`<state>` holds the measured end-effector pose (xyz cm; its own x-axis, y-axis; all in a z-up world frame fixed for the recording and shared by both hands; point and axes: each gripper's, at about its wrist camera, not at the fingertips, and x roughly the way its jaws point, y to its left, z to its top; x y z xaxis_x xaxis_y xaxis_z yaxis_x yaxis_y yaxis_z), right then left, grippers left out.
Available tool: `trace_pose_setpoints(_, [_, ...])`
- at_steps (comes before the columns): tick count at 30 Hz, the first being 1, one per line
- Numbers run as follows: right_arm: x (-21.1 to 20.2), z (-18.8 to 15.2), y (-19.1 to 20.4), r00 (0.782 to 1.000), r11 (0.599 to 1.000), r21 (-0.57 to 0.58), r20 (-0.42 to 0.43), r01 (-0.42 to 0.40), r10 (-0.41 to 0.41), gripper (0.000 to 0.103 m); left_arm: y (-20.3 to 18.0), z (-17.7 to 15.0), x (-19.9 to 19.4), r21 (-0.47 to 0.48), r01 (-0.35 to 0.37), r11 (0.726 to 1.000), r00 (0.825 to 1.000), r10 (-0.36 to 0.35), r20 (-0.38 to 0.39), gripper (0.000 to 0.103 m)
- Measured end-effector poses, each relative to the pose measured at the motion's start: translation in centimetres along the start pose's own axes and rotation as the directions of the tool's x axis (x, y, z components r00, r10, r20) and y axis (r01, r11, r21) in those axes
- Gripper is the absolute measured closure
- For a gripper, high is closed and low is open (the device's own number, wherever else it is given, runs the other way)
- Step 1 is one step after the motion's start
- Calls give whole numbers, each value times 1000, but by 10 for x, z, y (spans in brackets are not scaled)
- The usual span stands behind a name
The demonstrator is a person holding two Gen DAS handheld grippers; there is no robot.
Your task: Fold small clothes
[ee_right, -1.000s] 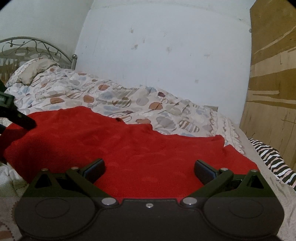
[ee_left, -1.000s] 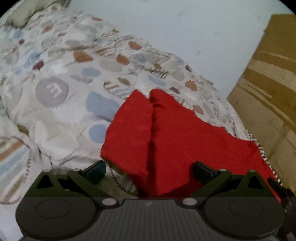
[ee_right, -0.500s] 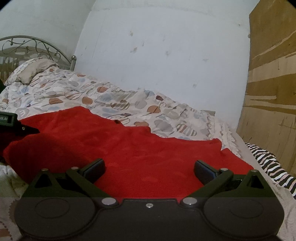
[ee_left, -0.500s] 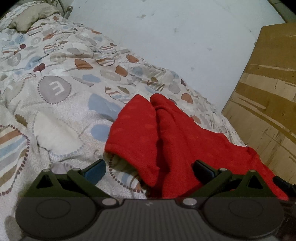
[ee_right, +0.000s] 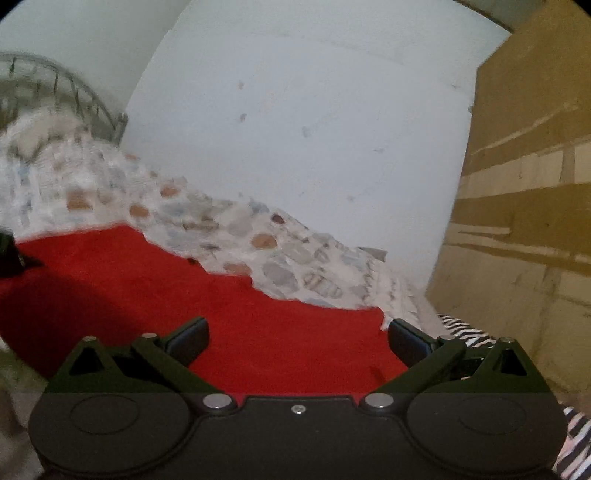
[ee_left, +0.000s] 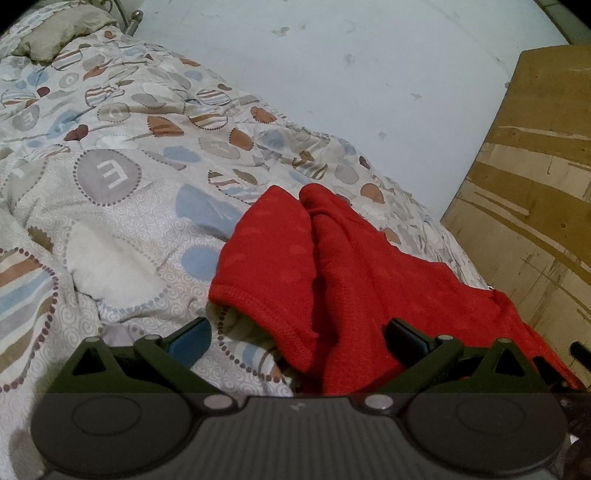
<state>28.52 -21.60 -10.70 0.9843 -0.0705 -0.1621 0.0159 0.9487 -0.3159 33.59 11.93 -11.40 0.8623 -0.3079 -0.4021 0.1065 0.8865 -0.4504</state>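
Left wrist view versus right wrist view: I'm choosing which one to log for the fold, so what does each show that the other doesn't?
Only the left wrist view shows the red garment's stitched hem lifted off the patterned duvet, and a pillow. Only the right wrist view, partly blurred, shows a zebra-striped fabric and the metal headboard. Both show the garment, duvet, wall, wooden board, and an open gripper: left, right.

red garment [ee_left: 354, 280] | knit, stitched hem | creased lengthwise, possibly folded | lying on patterned bedspread [ee_left: 122, 206]
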Motion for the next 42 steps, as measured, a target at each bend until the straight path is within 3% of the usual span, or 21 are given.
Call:
trace_pose_setpoints(8, [16,-16,-10,996,991,112,-29,-77,80,0,4,4,-4,-42,12,999,1000,-11,22,0])
trace_pose_setpoints(13, [12,-17,-9,997,990,115,-20,-76,79,0,11,13,-5,-90,-11,996,998,16,53,0])
trace_pose_setpoints(20, [8,-19,-8,998,992,110,-10,-68,70,0,15,26,9,-68,-13,998,1000,14,21,1])
trace_pose_setpoints(30, [7,-19,-6,998,993,103,2,-58,58,0,8,26,1,-47,2,999,999,0,50,37])
trace_pose_setpoints(36, [5,-20,-5,999,994,97,9,-51,50,0,24,32,17,-185,21,982,999,-27,-28,30])
trace_pose_setpoints(38, [6,-20,-5,999,994,97,9,-51,50,0,25,32,18,-191,22,981,999,-28,-28,31])
trace_pose_setpoints(41, [6,-20,-4,999,994,98,9,-51,51,0,23,31,16,-190,12,982,1000,-17,-24,38])
trace_pose_setpoints(42, [6,-20,-5,999,994,97,8,-51,51,0,22,31,16,-193,12,981,1000,-17,-22,45])
